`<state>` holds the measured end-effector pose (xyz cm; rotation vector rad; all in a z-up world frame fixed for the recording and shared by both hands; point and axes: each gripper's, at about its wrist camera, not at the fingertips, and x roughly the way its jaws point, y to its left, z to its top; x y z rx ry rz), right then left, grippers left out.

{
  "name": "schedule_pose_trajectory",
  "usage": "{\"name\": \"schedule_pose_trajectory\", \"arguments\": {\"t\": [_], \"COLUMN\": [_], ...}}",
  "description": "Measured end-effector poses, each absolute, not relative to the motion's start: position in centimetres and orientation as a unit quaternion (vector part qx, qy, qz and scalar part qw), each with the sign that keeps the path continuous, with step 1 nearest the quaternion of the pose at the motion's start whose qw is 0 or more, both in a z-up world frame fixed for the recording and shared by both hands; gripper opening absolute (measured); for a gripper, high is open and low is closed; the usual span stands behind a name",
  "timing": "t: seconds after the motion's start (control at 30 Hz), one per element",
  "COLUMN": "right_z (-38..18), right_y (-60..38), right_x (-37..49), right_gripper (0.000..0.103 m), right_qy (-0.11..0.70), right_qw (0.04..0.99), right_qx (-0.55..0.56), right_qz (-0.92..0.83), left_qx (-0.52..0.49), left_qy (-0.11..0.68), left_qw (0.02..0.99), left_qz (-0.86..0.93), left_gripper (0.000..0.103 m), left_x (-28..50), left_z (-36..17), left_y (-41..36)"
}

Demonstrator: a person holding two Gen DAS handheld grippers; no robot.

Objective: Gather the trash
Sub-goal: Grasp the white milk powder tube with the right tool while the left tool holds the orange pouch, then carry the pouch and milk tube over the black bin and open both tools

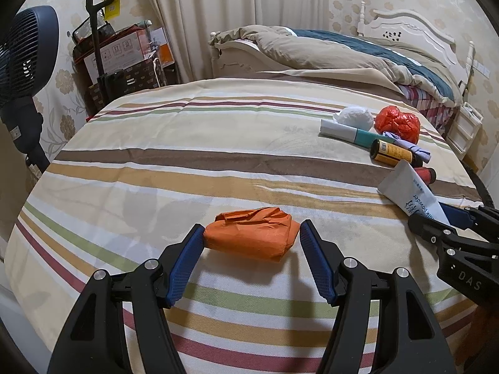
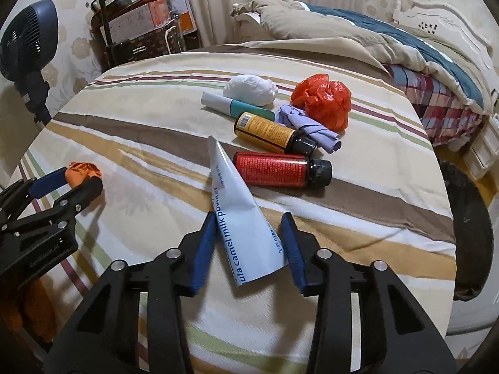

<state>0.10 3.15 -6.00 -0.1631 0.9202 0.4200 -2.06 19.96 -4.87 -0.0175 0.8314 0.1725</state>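
Pickup step, judging by the pose: left gripper [image 1: 252, 238] spread around the orange wad [image 1: 252, 237], right gripper [image 2: 249, 243] spread around the milk powder sachet [image 2: 240, 215] on the striped sheet [image 1: 187, 143]; next, close both.

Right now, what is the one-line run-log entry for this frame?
left gripper: open around orange paper wad | right gripper: open around milk powder sachet | remaining: red bottle, yellow bottle on striped sheet

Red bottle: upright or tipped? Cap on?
Tipped: red bottle lies on its side on the bedsheet, black cap on, pointing right.
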Motion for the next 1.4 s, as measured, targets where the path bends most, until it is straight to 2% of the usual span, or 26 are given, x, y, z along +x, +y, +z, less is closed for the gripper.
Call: {"name": "schedule_pose_trajectory", "arguments": {"t": [0.1,0.17,0.3,0.9,1.4], "right_z": [-5.9,-5.6,-5.2,-2.3,-1.1], "right_y": [3.0,2.9,2.3,-6.6,-17.9], "right_x": [-0.5,-1.1,-2.0,-2.7,0.6], "right_gripper": [0.032,0.022,0.021,0.020,0.020], "right_qy": [0.435,0.430,0.426,0.380,0.341], "right_qw": [0.874,0.876,0.879,0.918,0.939], "right_qx": [-0.079,-0.077,-0.065,0.006,0.047], "right_qz": [0.202,0.204,0.203,0.114,-0.018], "left_qx": [-0.006,-0.007,-0.007,0.010,0.045], "left_qy": [0.400,0.399,0.396,0.369,0.330], "left_qw": [0.913,0.913,0.915,0.929,0.939], "left_qz": [0.083,0.083,0.079,0.009,-0.086], "left_gripper": [0.064,0.064,0.064,0.064,0.064], "left_x": [-2.1,-2.2,-2.3,-2.1,3.0], "left_z": [-4.8,-4.8,-4.7,-2.8,0.4], "left_y": [19.8,19.8,19.5,13.2,1.3]}}
